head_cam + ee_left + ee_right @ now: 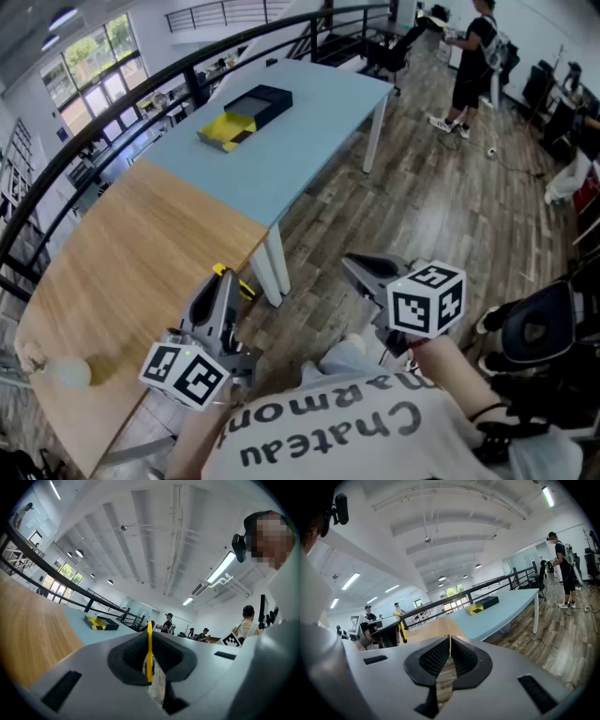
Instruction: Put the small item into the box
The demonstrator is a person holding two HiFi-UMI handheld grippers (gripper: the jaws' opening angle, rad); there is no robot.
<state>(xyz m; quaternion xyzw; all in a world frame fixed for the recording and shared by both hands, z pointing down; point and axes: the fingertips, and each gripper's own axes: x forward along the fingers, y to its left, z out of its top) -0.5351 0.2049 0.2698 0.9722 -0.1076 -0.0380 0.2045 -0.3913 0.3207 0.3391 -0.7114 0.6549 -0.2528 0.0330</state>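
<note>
Jaws of left hand-held gripper (149, 637): pressed together on a thin yellow small item (149, 654), which stands on edge between the dark ribbed pads and sticks out past their tips.

Position, head view: left hand-held gripper low and left of centre, above the near corner of the wooden worktop (122, 272), yellow item showing at its tip. Marker cube (185, 373) at its rear, near the person's shirt.

Right hand-held gripper (450, 641): jaws closed against each other, nothing between them, only floor planks seen below the pads. In the head view it hangs over the wood floor (422, 187), off the worktops, with its own marker cube (427, 298) behind the jaws.

Box (246, 112): black, with a yellow flap open on one side, lying on the blue worktop (309, 122) that adjoins the wooden one. Well apart from both hand-held grippers and from the small item.

View differences: the pinch on the item is plain only in the left gripper view. The right gripper view shows the left hand-held gripper from the side, the yellow item upright at its tip, and the box beyond it. Only the head view shows both hand-held grippers together, plus a person (473, 56) standing far off on the floor.
</note>
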